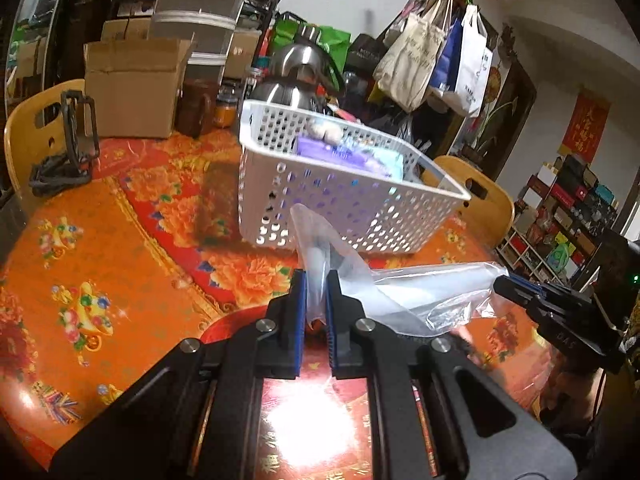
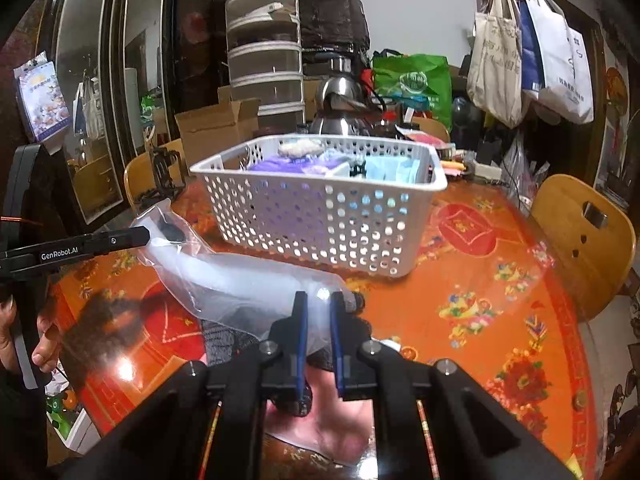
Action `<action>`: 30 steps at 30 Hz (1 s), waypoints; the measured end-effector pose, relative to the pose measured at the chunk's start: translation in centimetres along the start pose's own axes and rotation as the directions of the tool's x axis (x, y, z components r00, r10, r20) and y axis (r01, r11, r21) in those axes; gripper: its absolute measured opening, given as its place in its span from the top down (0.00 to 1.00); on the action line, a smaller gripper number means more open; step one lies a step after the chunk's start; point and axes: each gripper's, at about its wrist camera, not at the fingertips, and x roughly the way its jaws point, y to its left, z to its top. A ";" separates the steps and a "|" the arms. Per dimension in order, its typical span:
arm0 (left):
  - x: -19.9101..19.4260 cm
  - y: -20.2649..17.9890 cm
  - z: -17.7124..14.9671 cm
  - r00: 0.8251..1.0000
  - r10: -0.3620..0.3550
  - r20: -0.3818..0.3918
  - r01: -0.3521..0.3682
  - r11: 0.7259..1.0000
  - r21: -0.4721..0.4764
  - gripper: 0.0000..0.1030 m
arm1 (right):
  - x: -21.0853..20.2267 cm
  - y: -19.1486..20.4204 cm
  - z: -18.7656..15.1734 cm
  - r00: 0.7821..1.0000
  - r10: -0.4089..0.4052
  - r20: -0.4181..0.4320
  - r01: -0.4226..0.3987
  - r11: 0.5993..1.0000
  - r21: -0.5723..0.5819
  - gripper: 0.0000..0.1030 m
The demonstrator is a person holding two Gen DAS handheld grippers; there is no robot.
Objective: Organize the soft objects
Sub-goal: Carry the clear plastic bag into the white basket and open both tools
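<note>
A clear plastic bag (image 1: 420, 288) (image 2: 240, 284) hangs stretched above the table between both grippers. My left gripper (image 1: 316, 284) (image 2: 146, 236) is shut on one end of it. The other end is pinched in my right gripper (image 2: 318, 300) (image 1: 500, 284), also shut. Grey knitted fabric (image 2: 224, 340) shows under or inside the bag; which, I cannot tell. Just beyond stands a white perforated basket (image 1: 320, 200) (image 2: 300, 224) holding a purple soft item (image 2: 280, 168), a light blue one (image 2: 392, 170) and a pale fluffy one (image 2: 300, 148).
The table wears a glossy orange and red floral cloth (image 1: 100, 240) (image 2: 480, 280). Behind the basket are a cardboard box (image 1: 132, 88), a steel kettle (image 2: 340, 104) and stacked drawers (image 2: 264, 48). Wooden chairs (image 2: 580, 240) (image 1: 36, 128) flank the table. A hand (image 2: 44, 344) grips the left tool.
</note>
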 end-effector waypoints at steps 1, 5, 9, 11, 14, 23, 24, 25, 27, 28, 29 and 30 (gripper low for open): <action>-0.4 -0.2 0.3 1.000 -0.001 0.008 0.001 1.000 0.002 0.92 | -0.3 0.0 0.2 1.000 0.004 0.006 -0.004 1.000 0.000 0.91; -2.0 -1.0 1.5 0.999 -0.013 0.036 0.013 1.000 0.000 0.92 | -1.4 0.0 1.4 1.000 0.006 0.026 -0.005 1.000 -0.008 0.91; -3.2 -2.0 3.4 0.998 -0.020 0.067 0.021 1.000 -0.004 0.92 | -2.3 -0.4 2.8 0.999 0.009 0.046 -0.009 1.000 -0.012 0.91; -3.6 -2.6 4.8 0.996 -0.025 0.081 0.026 1.000 -0.004 0.92 | -2.5 -0.7 3.9 0.999 0.009 0.051 -0.008 1.000 -0.018 0.91; -3.4 -3.4 7.8 0.995 -0.029 0.098 0.029 1.000 -0.003 0.92 | -2.4 -1.5 6.4 0.998 -0.001 0.057 0.002 1.000 -0.029 0.91; 0.5 -4.5 17.7 0.997 0.001 0.083 0.000 1.000 -0.017 0.92 | -0.3 -4.3 14.4 0.997 -0.031 0.075 0.033 0.999 -0.020 0.91; 1.4 -4.4 18.7 0.997 0.015 0.079 -0.014 1.000 -0.017 0.92 | 0.1 -4.5 15.0 0.997 -0.039 0.073 0.040 0.999 -0.018 0.91; 2.1 -4.4 19.5 0.997 0.030 0.072 -0.029 0.999 -0.016 0.92 | 0.7 -5.0 15.8 0.997 -0.036 0.068 0.037 0.999 -0.010 0.91; 4.1 -4.2 21.2 0.998 0.047 0.044 -0.046 0.999 -0.017 0.92 | 2.0 -5.8 17.1 0.998 -0.047 0.050 0.047 0.999 0.002 0.91; 5.1 -4.2 21.7 0.998 0.055 0.034 -0.054 0.998 -0.013 0.92 | 2.9 -6.2 17.8 0.997 -0.061 0.041 0.061 0.998 0.002 0.91; 6.1 -4.2 22.2 0.998 0.062 0.021 -0.062 0.998 -0.012 0.92 | 3.9 -6.5 18.4 0.996 -0.079 0.031 0.080 0.997 -0.003 0.91; 7.2 -4.3 22.6 0.997 0.074 0.012 -0.074 0.997 -0.009 0.92 | 4.4 -6.7 18.6 0.996 -0.087 0.024 0.087 0.996 -0.004 0.91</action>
